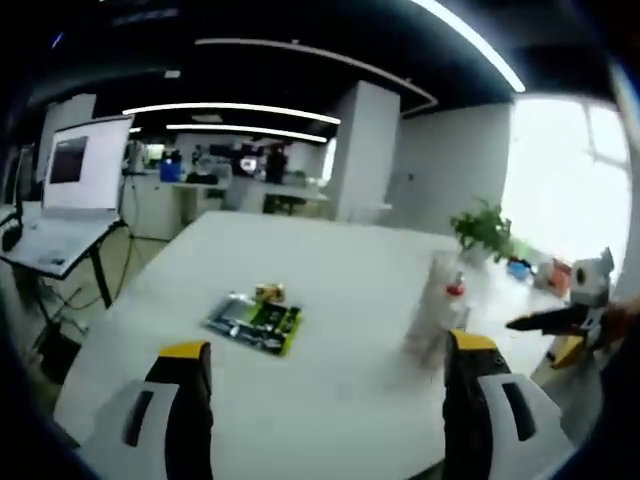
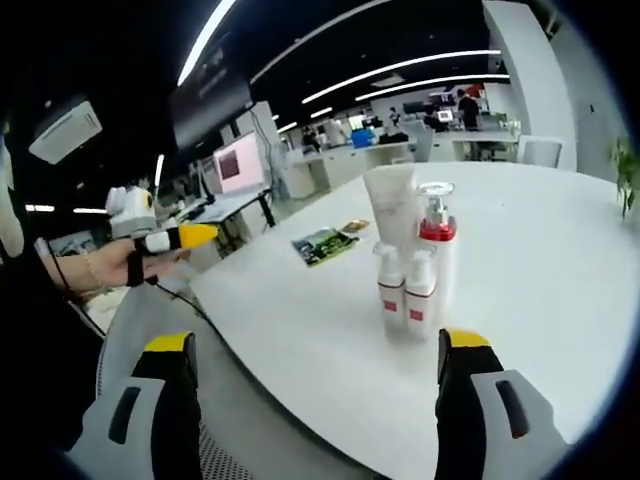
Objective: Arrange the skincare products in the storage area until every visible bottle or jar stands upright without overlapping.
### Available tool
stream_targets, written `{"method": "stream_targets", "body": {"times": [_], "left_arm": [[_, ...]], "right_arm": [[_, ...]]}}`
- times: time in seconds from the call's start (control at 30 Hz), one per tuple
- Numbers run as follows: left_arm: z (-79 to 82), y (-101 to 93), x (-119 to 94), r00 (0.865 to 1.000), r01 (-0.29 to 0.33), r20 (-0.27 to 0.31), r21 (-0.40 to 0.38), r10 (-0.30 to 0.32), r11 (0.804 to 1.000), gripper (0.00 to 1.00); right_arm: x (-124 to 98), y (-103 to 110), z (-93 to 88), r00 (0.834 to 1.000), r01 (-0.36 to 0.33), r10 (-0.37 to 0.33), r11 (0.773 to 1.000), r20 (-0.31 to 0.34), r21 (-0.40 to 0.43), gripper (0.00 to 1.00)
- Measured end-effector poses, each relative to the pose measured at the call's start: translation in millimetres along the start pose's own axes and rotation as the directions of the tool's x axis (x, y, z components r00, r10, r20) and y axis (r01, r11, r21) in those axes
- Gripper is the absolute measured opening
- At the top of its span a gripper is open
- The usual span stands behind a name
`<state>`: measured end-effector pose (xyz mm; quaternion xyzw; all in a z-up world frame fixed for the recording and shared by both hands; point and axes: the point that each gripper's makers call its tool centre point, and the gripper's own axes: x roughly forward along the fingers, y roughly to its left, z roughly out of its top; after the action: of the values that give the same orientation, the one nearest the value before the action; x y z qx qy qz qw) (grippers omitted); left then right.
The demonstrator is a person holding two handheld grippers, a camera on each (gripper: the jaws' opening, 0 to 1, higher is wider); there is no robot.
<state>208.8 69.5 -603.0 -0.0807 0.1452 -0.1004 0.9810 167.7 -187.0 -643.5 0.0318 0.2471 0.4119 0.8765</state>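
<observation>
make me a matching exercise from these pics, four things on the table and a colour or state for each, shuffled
Things:
1. pump bottle
2. tube
3. green packet
4. right gripper

States:
a. lies flat, apart from the bottles
b. red collar under a clear pump
c. jaws wide apart, holding nothing
d. plain white, tallest, behind the small bottles

Pairs: 1-b, 2-d, 3-a, 4-c
</observation>
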Motion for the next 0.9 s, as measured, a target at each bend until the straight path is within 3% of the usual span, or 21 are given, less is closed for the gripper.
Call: {"method": "stream_targets", "body": {"times": [0.07, 0.33, 0.4, 0.47, 0.67, 0.77, 0.87, 0.9], "left_arm": [[5.4, 4.3, 6, 1.0, -0.019, 0.009, 0.004, 0.019, 1.0, 0.93], [27.8, 22.5, 37, 0.994, -0.1, 0.052, 0.008, 0.1, 0.995, 0.75], [34.4, 25.2, 43, 0.989, -0.13, 0.075, 0.037, 0.127, 0.991, 0.65], [33.2, 28.6, 50, 0.987, -0.152, 0.056, 0.057, 0.149, 0.987, 0.57], [32.3, 43.8, 72, 0.975, -0.222, 0.036, 0.025, 0.221, 0.975, 0.32], [32.8, 45.6, 82, 0.97, -0.242, 0.028, 0.004, 0.241, 0.97, 0.27], [29.1, 47.9, 90, 0.967, -0.255, 0.024, 0.031, 0.254, 0.967, 0.0], [31.0, 53.5, 88, 0.956, -0.293, 0.03, 0.038, 0.292, 0.955, 0.0]], "right_arm": [[0, 1, -0.7, 1.0, -0.005, 0.005, 1.0, -0.006, 0.007, 0.99], [1, 5, -1.5, 1.0, -0.014, 0.014, 1.0, -0.02, 0.024, 0.99], [1, 4, -1.7, 1.0, -0.012, 0.012, 1.0, -0.022, 0.027, 0.99], [1, 4, -2.1, 1.0, -0.011, 0.012, 0.999, -0.025, 0.031, 0.99], [1, 2, -2.9, 1.0, -0.005, 0.007, 0.999, -0.028, 0.046, 0.99], [1, 1, -3.4, 1.0, -0.004, 0.006, 0.998, -0.03, 0.061, 0.98], [1, -1, -4.9, 0.999, -0.005, 0.007, 0.997, -0.033, 0.074, 0.98], [1, -1, -5.3, 0.999, -0.005, 0.008, 0.997, -0.034, 0.077, 0.98]]}}
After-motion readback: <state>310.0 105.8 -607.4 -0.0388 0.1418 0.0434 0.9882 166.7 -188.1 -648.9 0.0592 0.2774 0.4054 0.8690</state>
